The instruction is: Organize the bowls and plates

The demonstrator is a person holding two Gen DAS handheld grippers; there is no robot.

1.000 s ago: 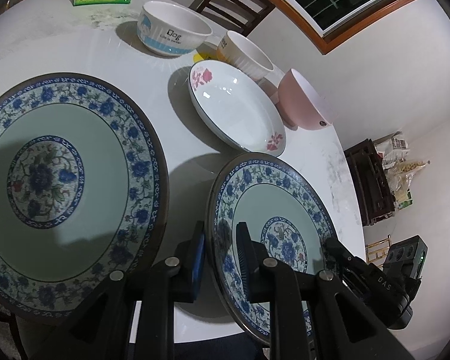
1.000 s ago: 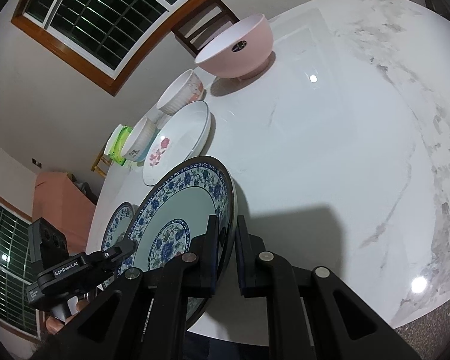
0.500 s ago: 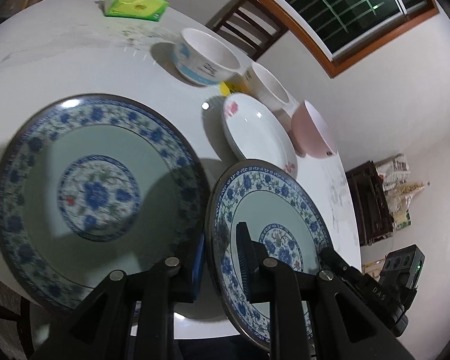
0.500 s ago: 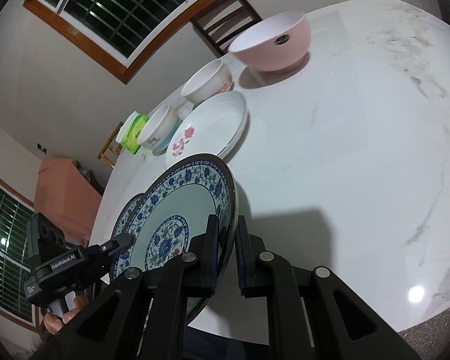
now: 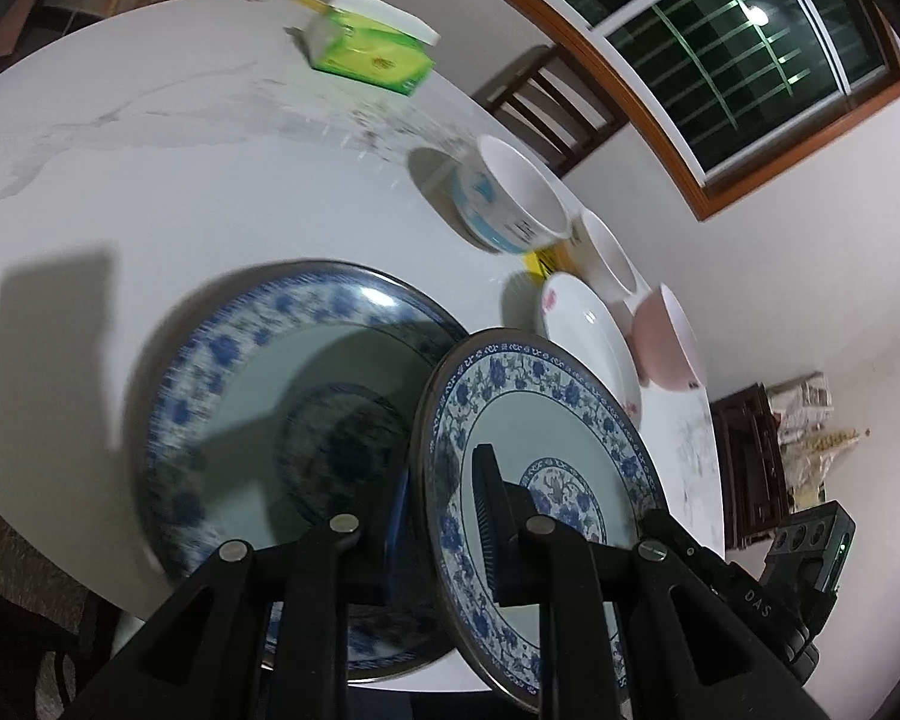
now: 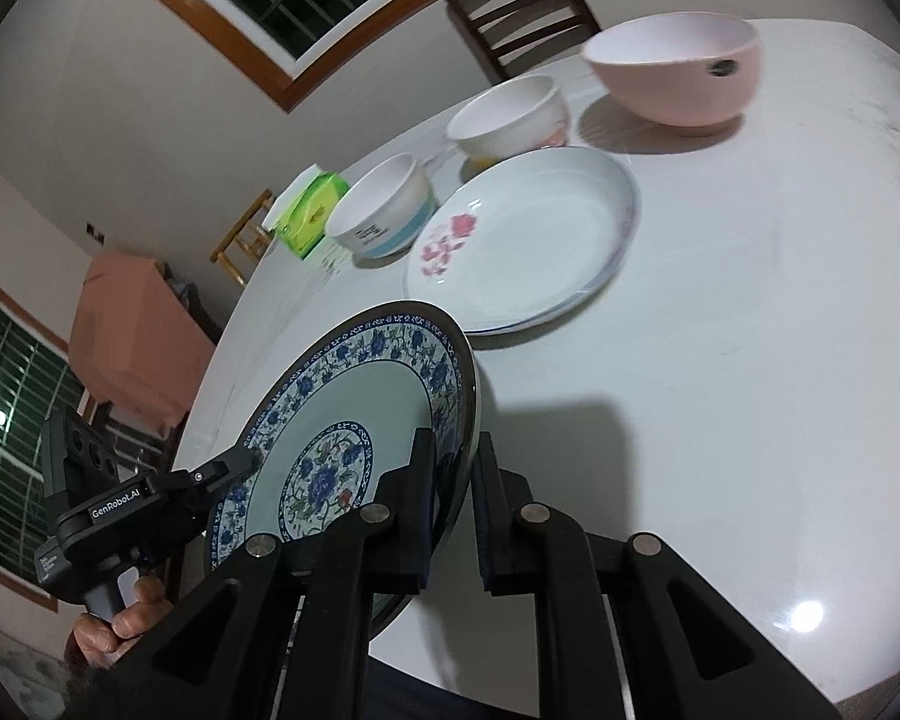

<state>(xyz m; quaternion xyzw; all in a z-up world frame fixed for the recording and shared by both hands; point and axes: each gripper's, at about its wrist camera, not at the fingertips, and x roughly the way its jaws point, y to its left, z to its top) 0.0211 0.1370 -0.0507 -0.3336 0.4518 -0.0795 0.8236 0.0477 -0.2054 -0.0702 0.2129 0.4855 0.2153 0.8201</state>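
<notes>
A blue-patterned plate [image 5: 252,396] is seen lying flat on the white desk [image 5: 150,180]. A second blue-patterned plate [image 5: 546,426], tilted above it, is held by its rim at both sides: the left gripper [image 5: 435,516] and right gripper [image 6: 455,510] fingers are narrowed onto it.

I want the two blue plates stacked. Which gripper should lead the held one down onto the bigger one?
Left, probably. The left gripper clamps the small blue plate on the edge overlapping the large blue plate. The right gripper holds the far edge, beside bare table.
</notes>
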